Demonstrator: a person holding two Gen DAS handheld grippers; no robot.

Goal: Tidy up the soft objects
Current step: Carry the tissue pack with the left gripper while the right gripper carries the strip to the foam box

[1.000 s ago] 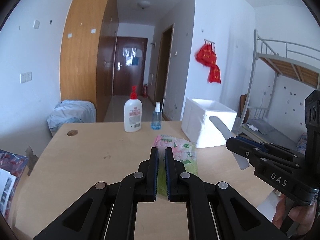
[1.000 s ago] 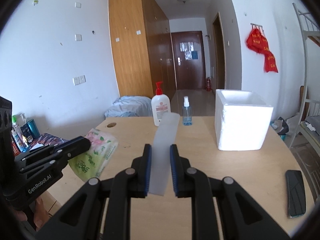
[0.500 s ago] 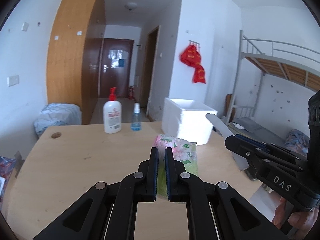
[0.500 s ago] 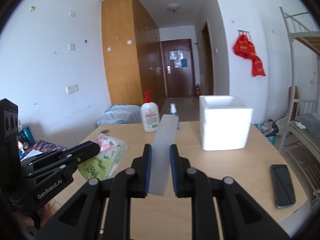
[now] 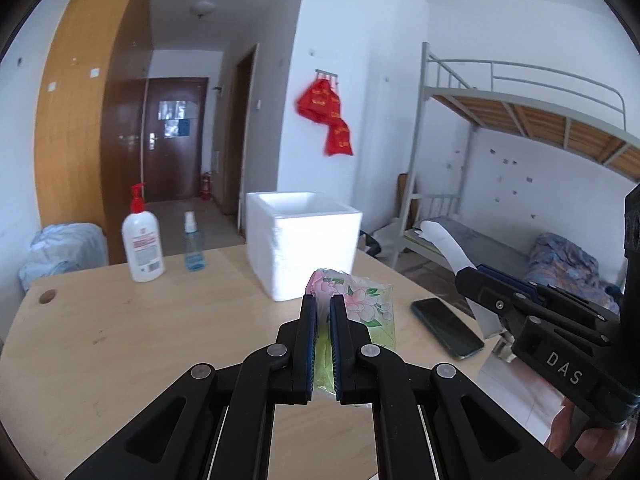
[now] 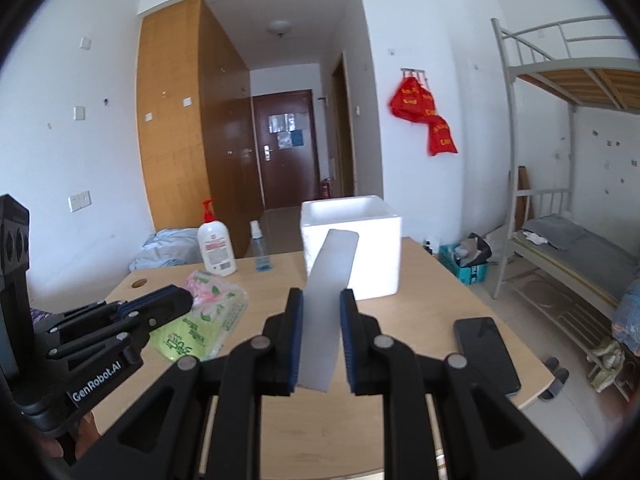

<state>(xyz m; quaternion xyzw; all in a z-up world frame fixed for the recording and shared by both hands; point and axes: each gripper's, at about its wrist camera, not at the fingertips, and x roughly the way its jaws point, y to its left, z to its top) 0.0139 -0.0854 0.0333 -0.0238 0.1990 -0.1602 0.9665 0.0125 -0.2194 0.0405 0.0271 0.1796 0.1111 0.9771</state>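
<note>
— So, nearest first: what is each gripper doing?

— The left gripper [image 5: 323, 304] has its fingers [image 5: 309, 340] pressed together on the edge of a tissue pack [image 5: 360, 312], a soft green wrapper printed with pink flowers. In the right wrist view the same pack [image 6: 204, 320] hangs above the table [image 6: 420, 288], held up off the wood at its left side.

— And the right gripper?

— The right gripper [image 6: 320, 300] is clamped on a pale flat strip [image 6: 328, 304] that stands up and leans away between the fingers [image 6: 294, 336]. From the left wrist view the strip [image 5: 448, 248] curves upward out of that gripper.

— What lies beyond them?

— A dark phone [image 6: 486, 354] lies flat near the table's right edge. Farther on sits a white foam box [image 5: 302, 244], open at the top, just past the tissue pack. Left of the box stand a small blue spray bottle [image 5: 192, 246] and a white pump bottle [image 5: 142, 246] with a red top, near each other by the far edge.

— Behind the table?

— A metal bunk bed [image 6: 568, 216] on the right, red bags [image 5: 328, 120] on the wall, and a brown door [image 5: 172, 136] down the hall.
</note>
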